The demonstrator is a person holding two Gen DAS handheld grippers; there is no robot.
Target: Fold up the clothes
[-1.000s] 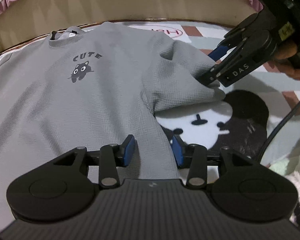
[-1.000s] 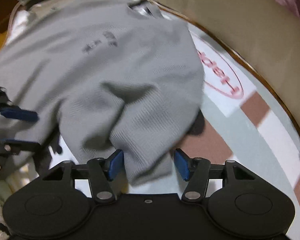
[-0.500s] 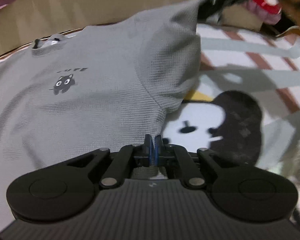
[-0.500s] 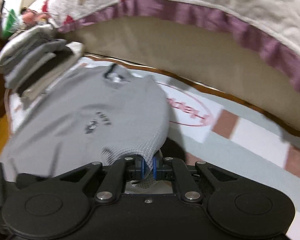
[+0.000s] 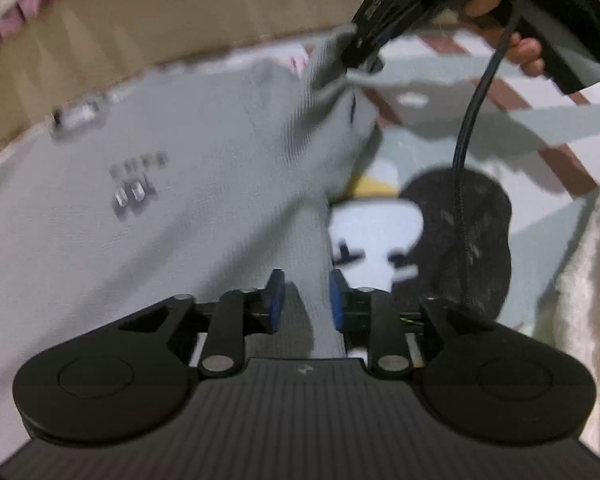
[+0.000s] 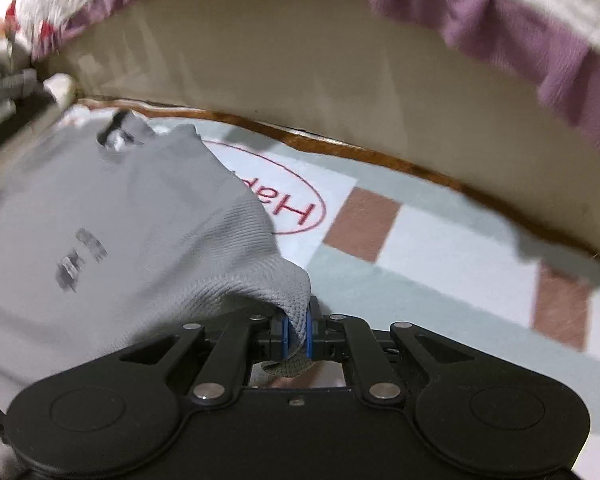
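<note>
A grey waffle-knit shirt [image 5: 180, 208] with a small dark print lies spread on a patterned mat, collar at the far side. My left gripper [image 5: 306, 292] hangs over the shirt's side edge. Its jaws are opening, and a strip of the fabric runs between the blue pads without being pinched. My right gripper [image 6: 296, 330] is shut on the end of the shirt's sleeve [image 6: 260, 280] and holds it up off the mat. In the left wrist view the right gripper [image 5: 358, 56] is at the top right, in a person's hand, with the sleeve pulled taut below it.
The mat [image 6: 440, 240] has a cartoon figure [image 5: 460, 240] and brown squares. A beige bed side [image 6: 340, 92] with a purple frill rises behind it. Folded clothes [image 6: 0, 92] are stacked at far left. A white fluffy cloth [image 5: 596, 280] lies at right, and a black cable [image 5: 472, 120] hangs down.
My left gripper, shut on the shirt's edge half a second ago, now has its jaws apart. My right gripper closed on the sleeve and has carried it up and sideways.
</note>
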